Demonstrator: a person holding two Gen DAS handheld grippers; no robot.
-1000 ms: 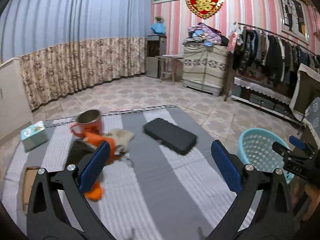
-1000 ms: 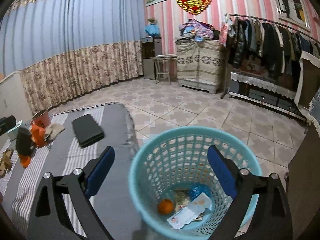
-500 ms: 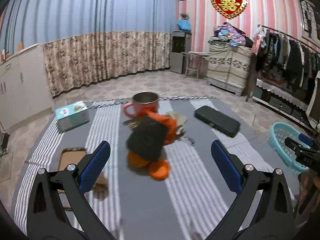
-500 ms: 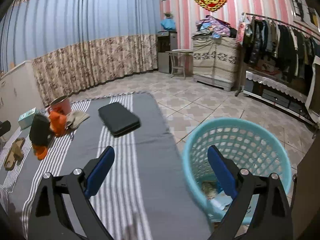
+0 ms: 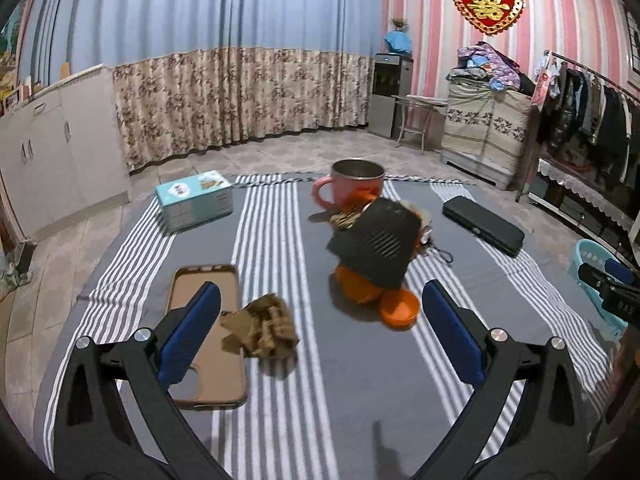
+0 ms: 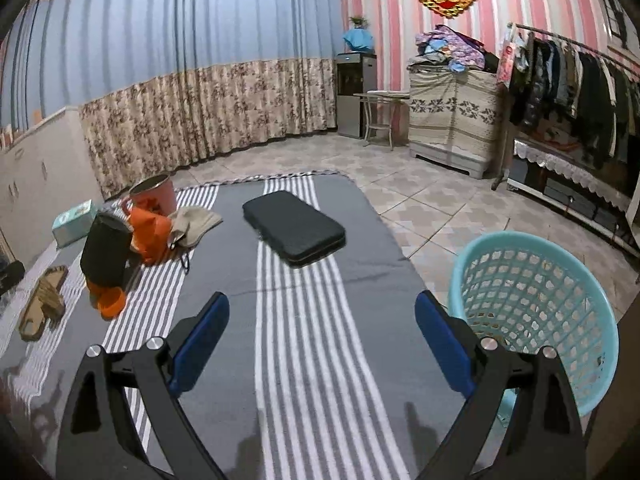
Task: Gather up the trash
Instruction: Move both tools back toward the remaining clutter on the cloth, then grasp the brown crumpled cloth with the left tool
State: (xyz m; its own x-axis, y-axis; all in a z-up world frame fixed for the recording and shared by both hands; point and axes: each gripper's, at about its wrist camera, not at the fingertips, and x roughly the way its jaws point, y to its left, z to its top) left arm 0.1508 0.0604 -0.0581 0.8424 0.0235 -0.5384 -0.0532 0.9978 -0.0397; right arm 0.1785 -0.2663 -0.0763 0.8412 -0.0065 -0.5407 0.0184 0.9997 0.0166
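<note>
Left hand-held gripper (image 5: 320, 328) spread wide, holding nothing, above striped table (image 5: 360, 400). Crumpled brown paper trash (image 5: 262, 326) lies partly on a phone case (image 5: 206, 332) near its left finger. Black-orange clutter (image 5: 376, 248) and pink mug (image 5: 352, 188) beyond. Right hand-held gripper (image 6: 322, 340) also released; teal basket (image 6: 536, 308) beside its right finger, off the table's edge.

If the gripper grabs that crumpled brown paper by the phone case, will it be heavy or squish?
The brown paper looks crumpled and thin, so it is probably very light. Its loose folds would likely squash flat between the left gripper pads. It partly overlaps the phone case, so a push might just slide it.
</note>
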